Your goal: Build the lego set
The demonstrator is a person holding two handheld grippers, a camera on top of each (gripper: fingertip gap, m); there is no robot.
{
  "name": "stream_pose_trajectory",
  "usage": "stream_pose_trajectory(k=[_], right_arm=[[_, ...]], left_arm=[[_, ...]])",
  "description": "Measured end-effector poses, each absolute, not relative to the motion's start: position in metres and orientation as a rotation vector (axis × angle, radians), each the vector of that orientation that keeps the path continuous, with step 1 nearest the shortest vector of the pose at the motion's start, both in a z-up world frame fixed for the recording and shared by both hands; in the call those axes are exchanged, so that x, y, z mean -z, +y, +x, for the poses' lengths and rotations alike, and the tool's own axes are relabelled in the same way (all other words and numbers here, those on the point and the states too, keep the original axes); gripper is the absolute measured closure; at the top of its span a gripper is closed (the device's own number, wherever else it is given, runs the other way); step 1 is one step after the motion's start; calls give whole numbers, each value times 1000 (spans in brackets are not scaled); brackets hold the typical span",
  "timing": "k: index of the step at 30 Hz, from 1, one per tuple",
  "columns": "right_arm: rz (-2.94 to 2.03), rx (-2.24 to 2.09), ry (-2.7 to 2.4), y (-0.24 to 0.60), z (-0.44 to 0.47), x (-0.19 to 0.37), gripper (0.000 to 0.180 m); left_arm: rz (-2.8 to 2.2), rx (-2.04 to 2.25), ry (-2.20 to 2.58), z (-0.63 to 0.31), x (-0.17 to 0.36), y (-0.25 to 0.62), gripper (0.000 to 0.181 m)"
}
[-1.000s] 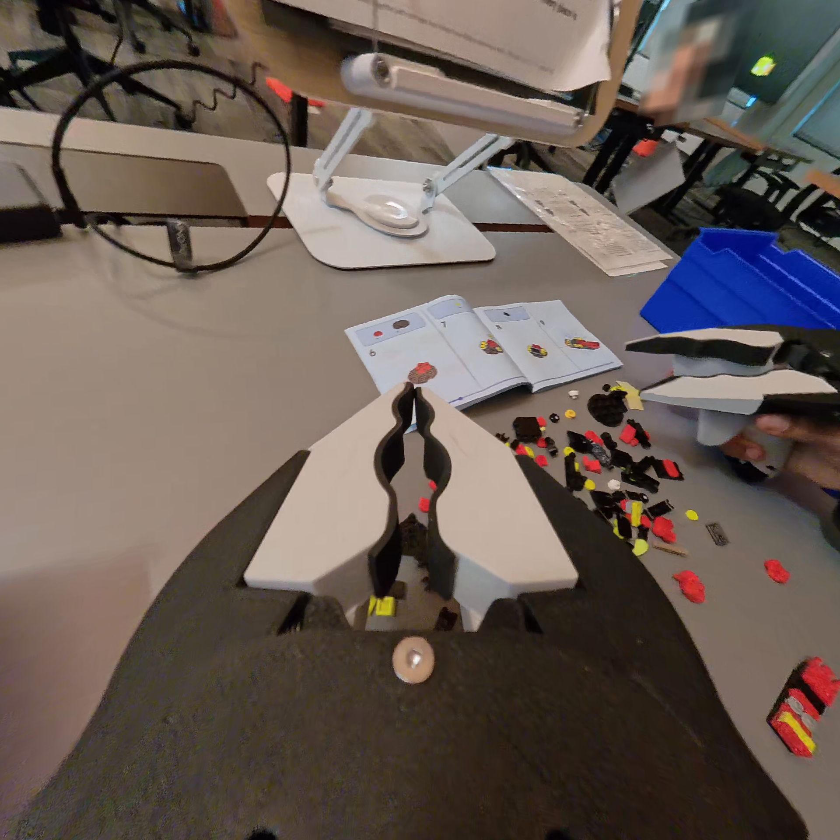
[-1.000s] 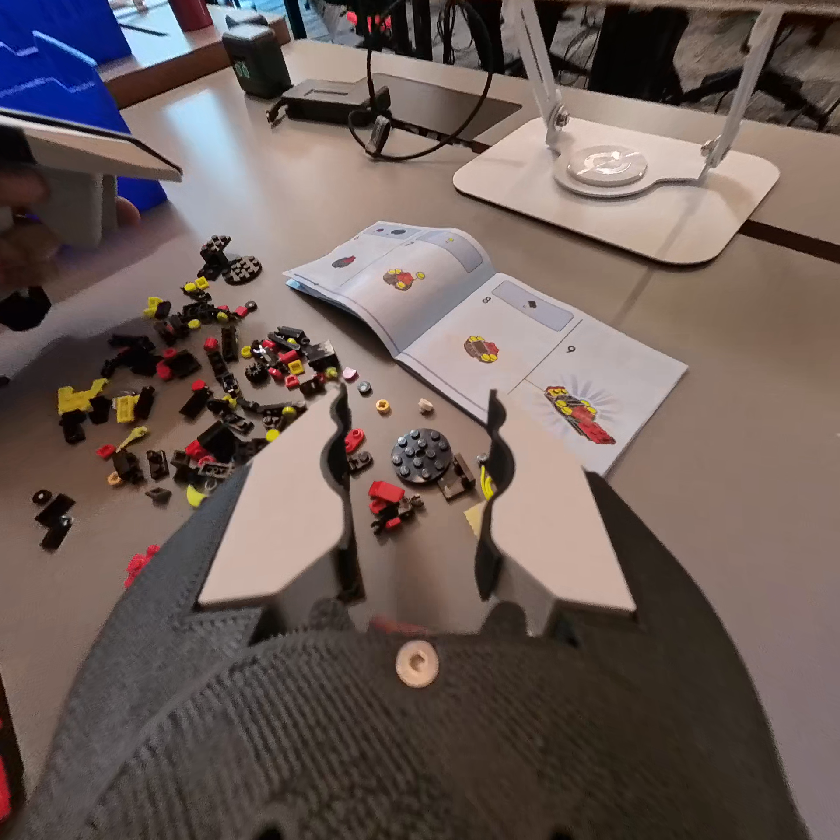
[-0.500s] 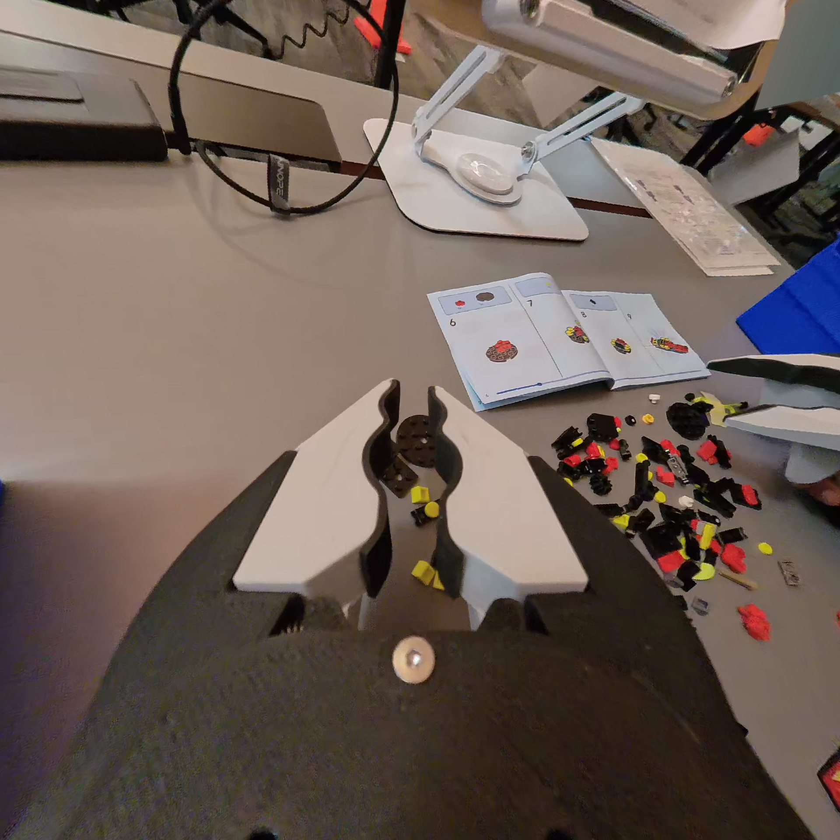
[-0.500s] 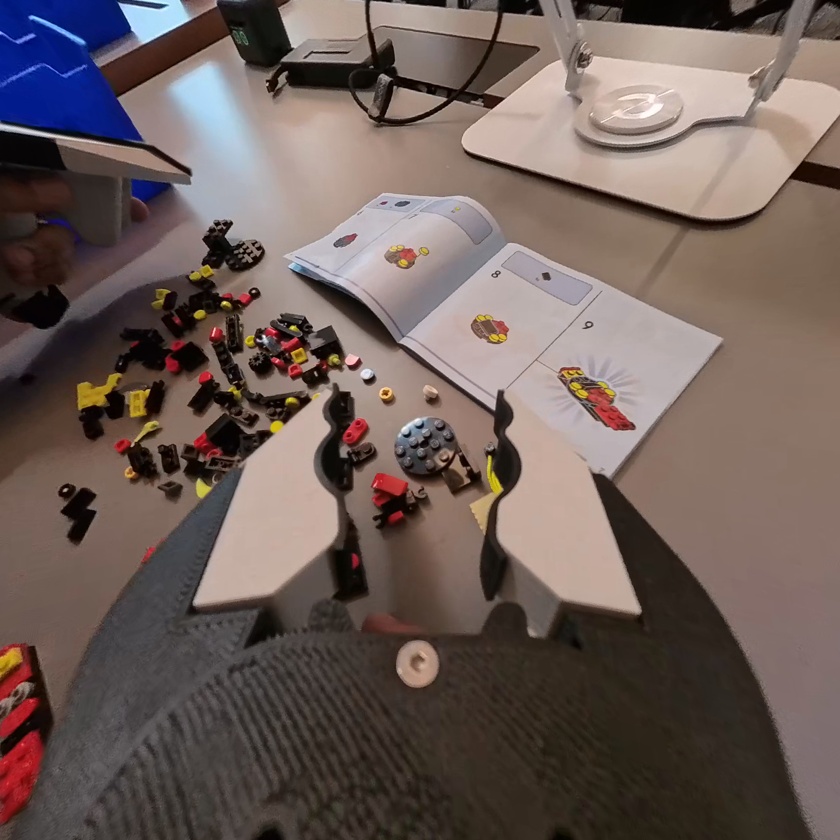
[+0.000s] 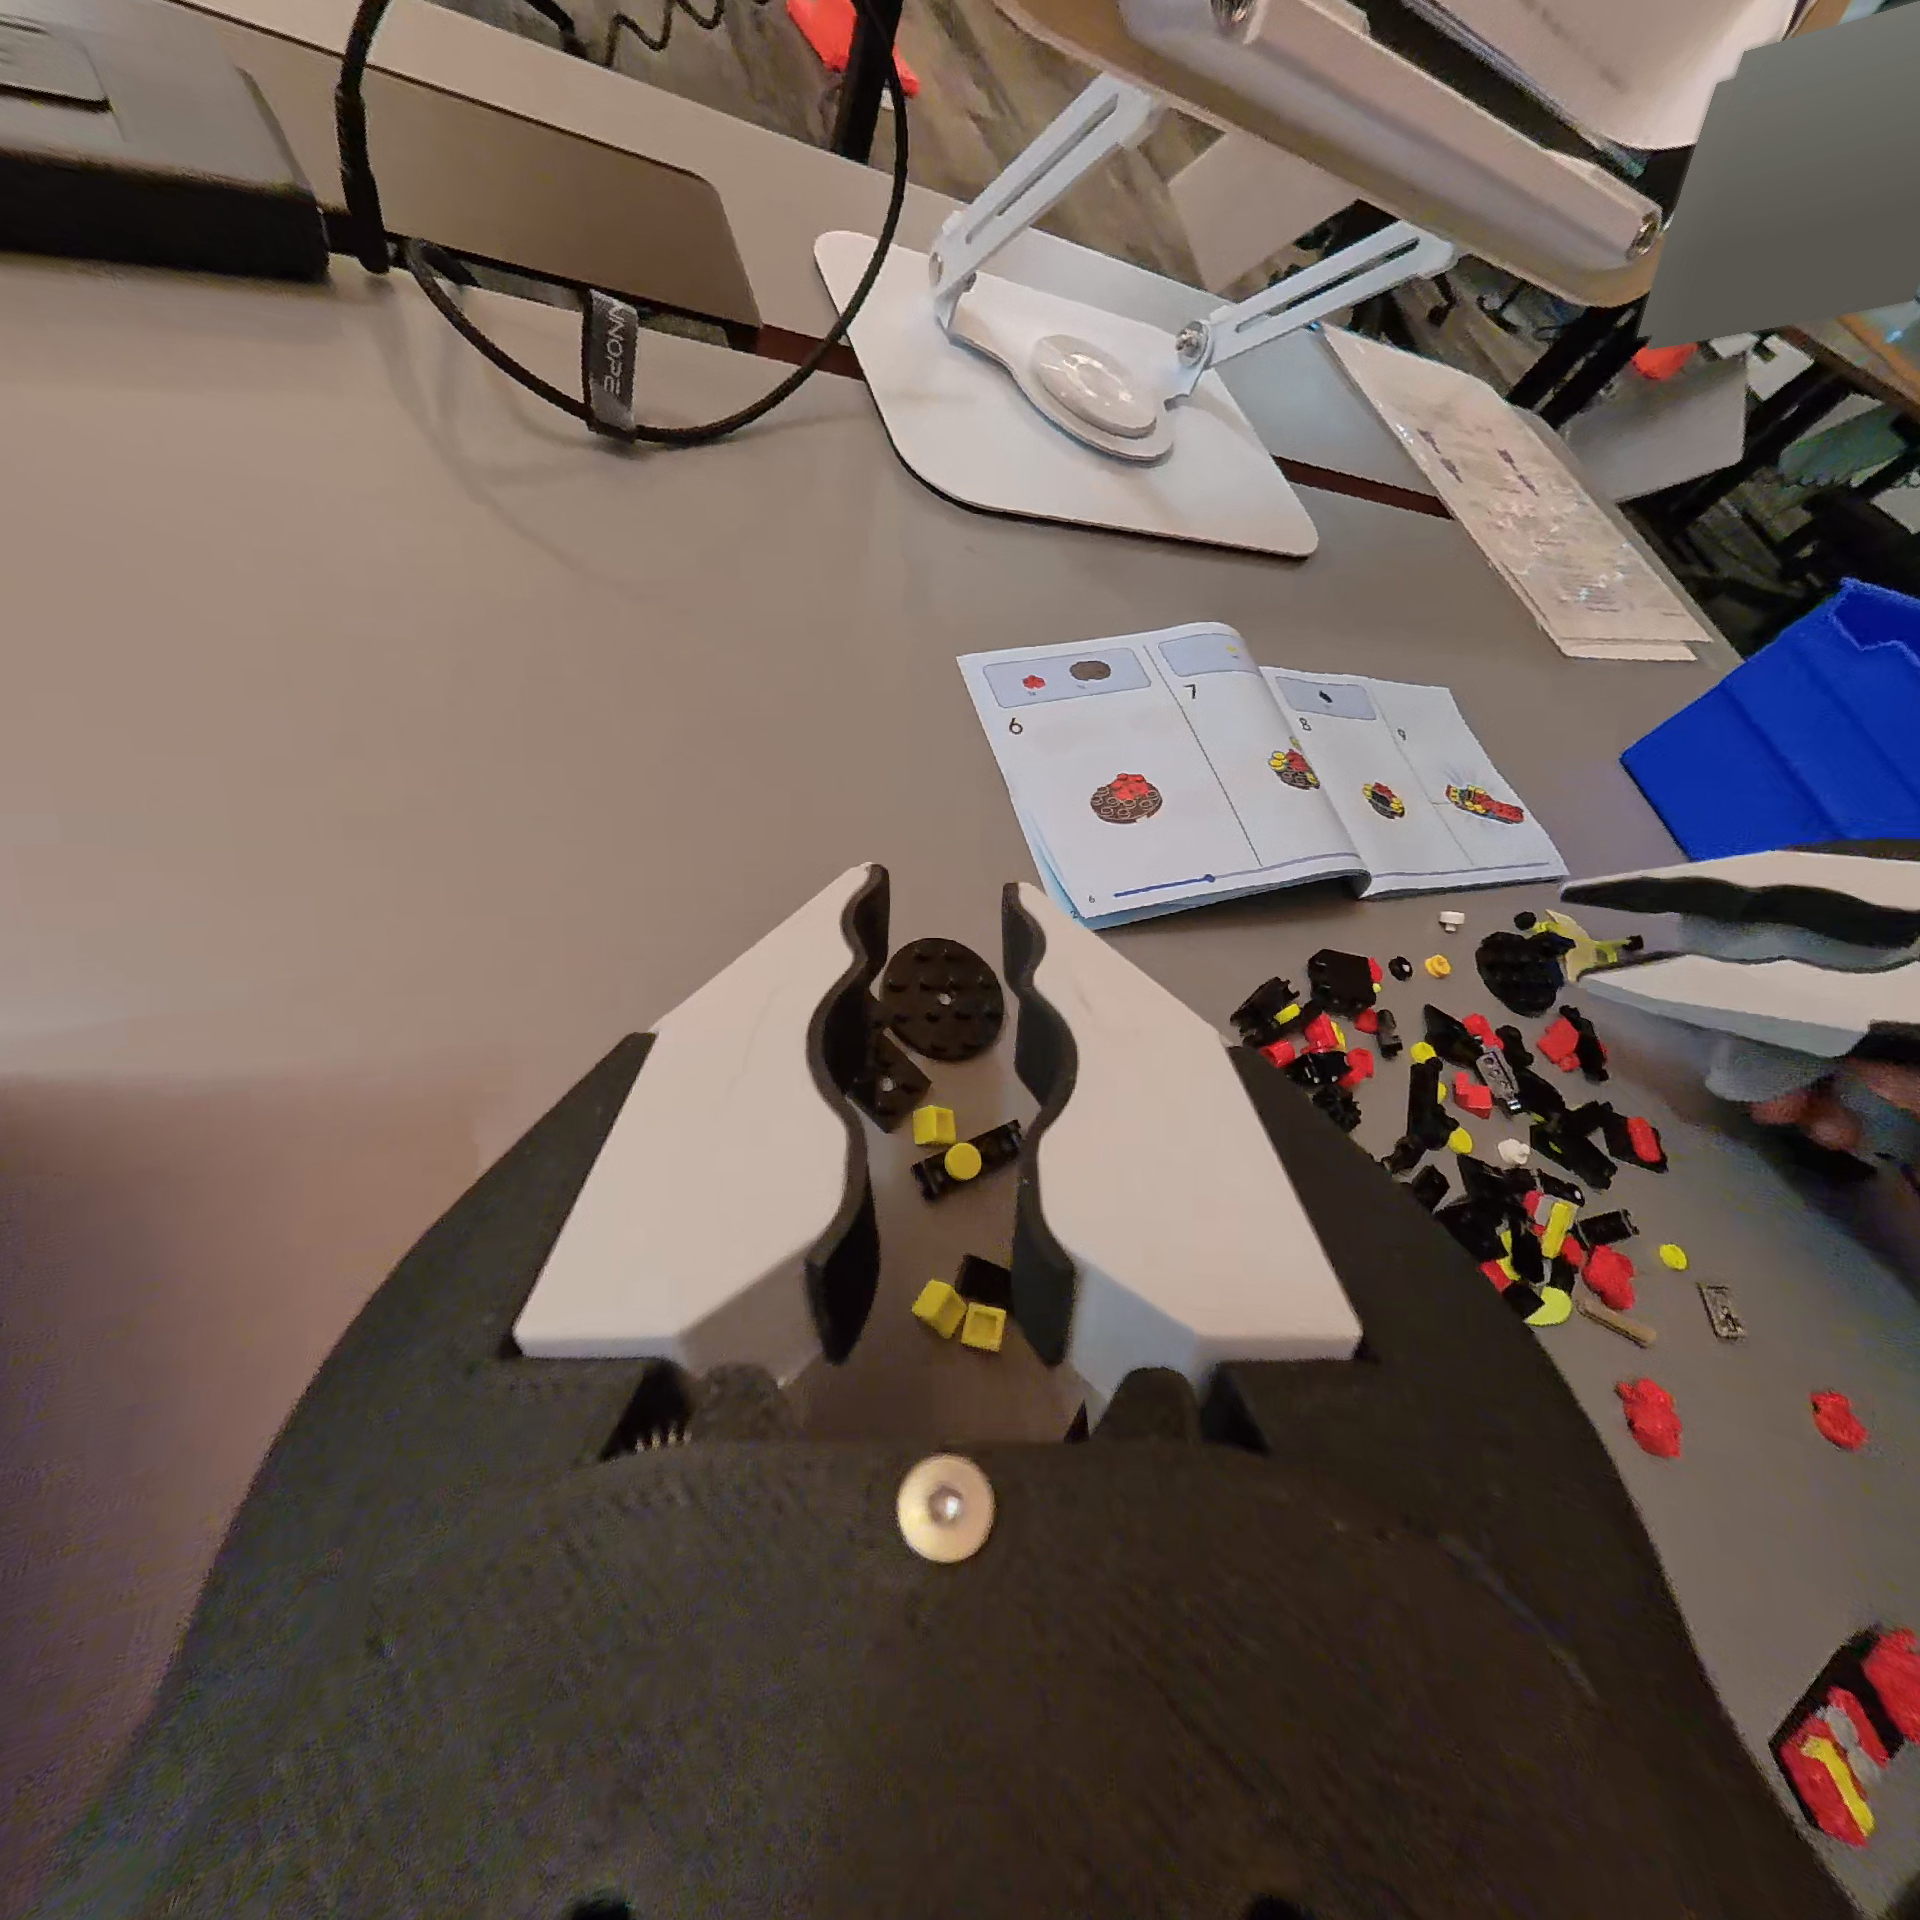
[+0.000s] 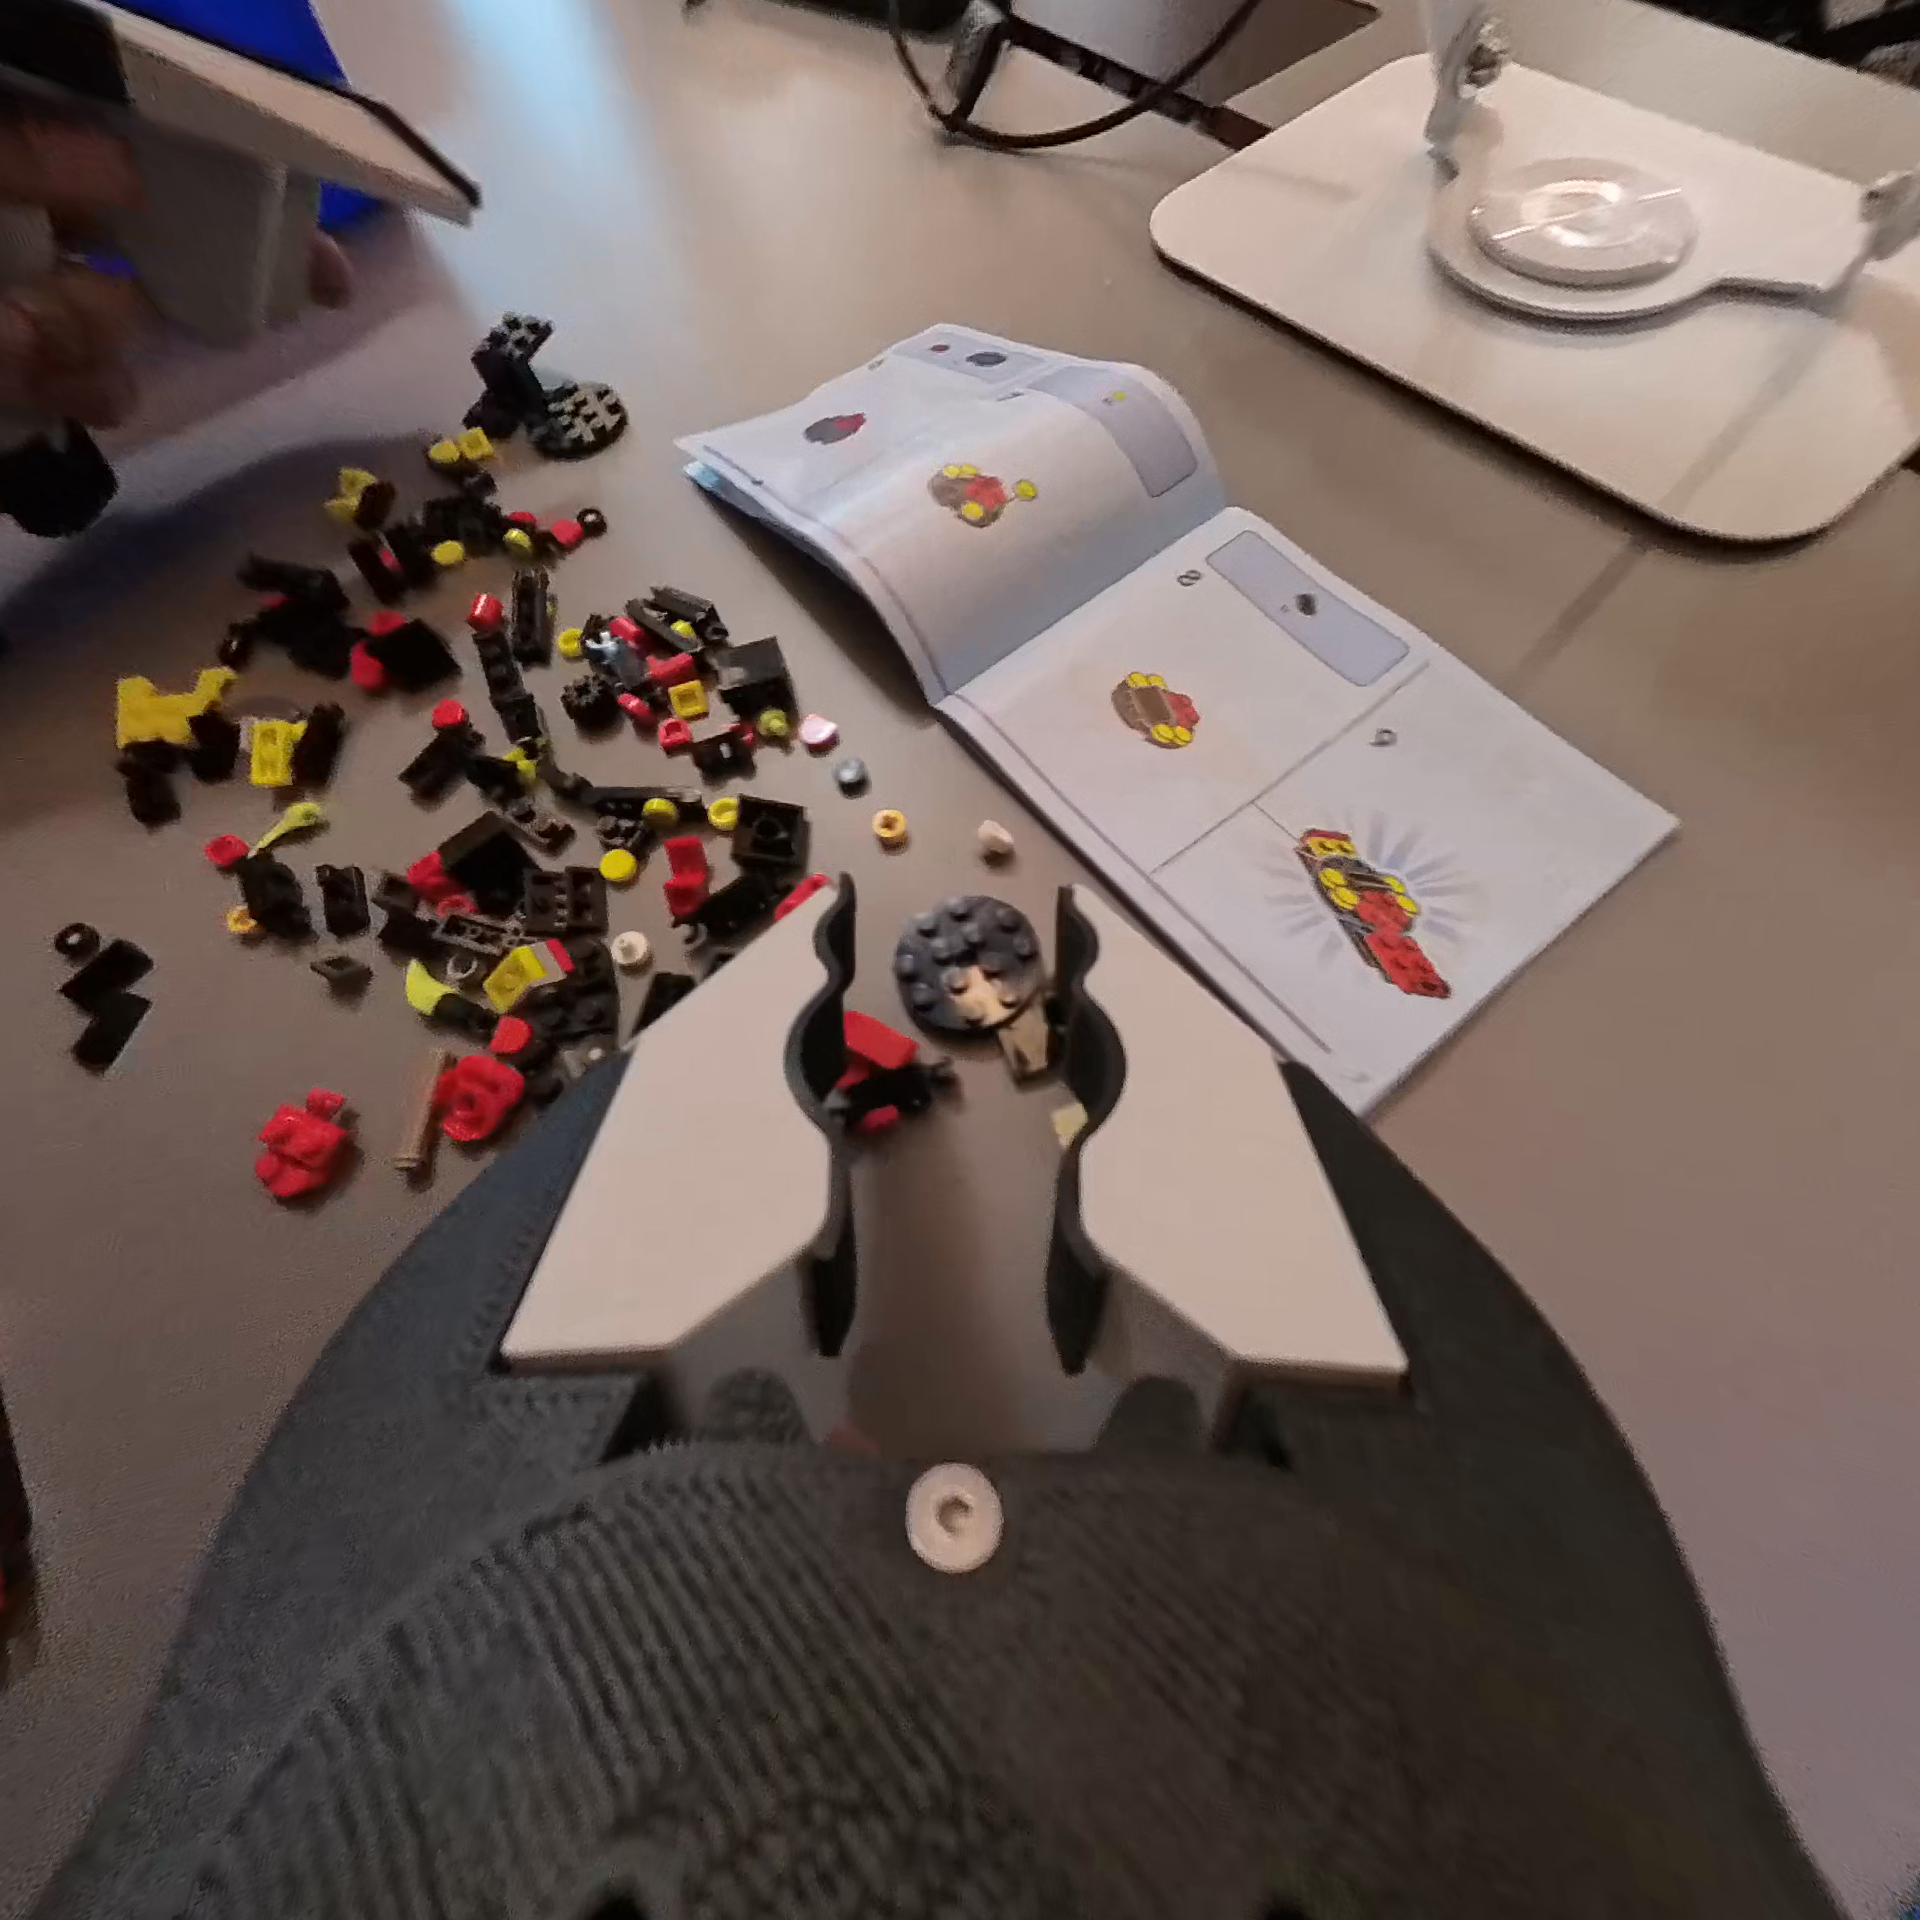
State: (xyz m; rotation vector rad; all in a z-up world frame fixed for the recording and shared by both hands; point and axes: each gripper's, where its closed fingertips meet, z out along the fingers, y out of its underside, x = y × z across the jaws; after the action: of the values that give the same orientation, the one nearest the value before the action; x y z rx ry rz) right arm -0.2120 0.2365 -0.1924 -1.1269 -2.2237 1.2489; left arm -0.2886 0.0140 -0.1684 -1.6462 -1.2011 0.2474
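My left gripper [image 5: 945,912] is open and empty, low over the table. A black round plate [image 5: 940,997] lies just behind its fingertips, with small yellow and black pieces [image 5: 961,1153] between its jaws. My right gripper [image 6: 956,902] is open and empty. A dark round plate [image 6: 966,961] with a tan piece on it lies between its fingertips, and a red and black piece [image 6: 873,1055] lies by its left finger. Loose black, red and yellow lego pieces [image 6: 499,748] are spread to the left. The pile [image 5: 1455,1122] also shows in the left wrist view, with the right gripper [image 5: 1766,935] beyond it.
The open instruction booklet [image 5: 1247,769] [image 6: 1143,644] lies behind the pieces. A white stand base [image 5: 1070,416] [image 6: 1558,291], a black cable loop [image 5: 623,395] and a blue bin [image 5: 1787,748] stand farther back. A part-built red, yellow and black model [image 5: 1849,1725] sits at the near right. My right fingertips sit around 25 cm from my left ones.
My left gripper has opened and swung left from the booklet to the black round plate. My right gripper has narrowed a little and moved forward, down to the dark round plate.
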Motion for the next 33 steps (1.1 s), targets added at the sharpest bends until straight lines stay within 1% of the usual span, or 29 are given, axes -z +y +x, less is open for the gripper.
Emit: stream_pose_trajectory(k=[5, 9, 15, 21, 23, 27, 33], right_arm=[[-1085, -1161, -2293, 225, -208, 205, 137], [-1105, -1193, -2259, 227, -209, 200, 143], [-1177, -1211, -2224, 235, -213, 199, 144], [-1163, -1156, -2256, 234, -212, 205, 146], [-1166, -1139, -2263, 234, -212, 207, 148], [-1182, -1119, -2273, 235, -213, 210, 150], [-1188, -1129, -2271, 235, -213, 210, 150]], left_arm=[[-1606, -197, -1227, -290, 171, 12, 163], [-1533, -126, -1263, -291, 170, 9, 164], [-1420, -3, -1299, -292, 168, 8, 166], [-1492, -55, -1286, -292, 174, 9, 167], [-1534, -37, -1247, -287, 175, 15, 181], [-1565, 65, -1177, -277, 177, 35, 181], [-1590, 61, -1173, -275, 181, 38, 181]])
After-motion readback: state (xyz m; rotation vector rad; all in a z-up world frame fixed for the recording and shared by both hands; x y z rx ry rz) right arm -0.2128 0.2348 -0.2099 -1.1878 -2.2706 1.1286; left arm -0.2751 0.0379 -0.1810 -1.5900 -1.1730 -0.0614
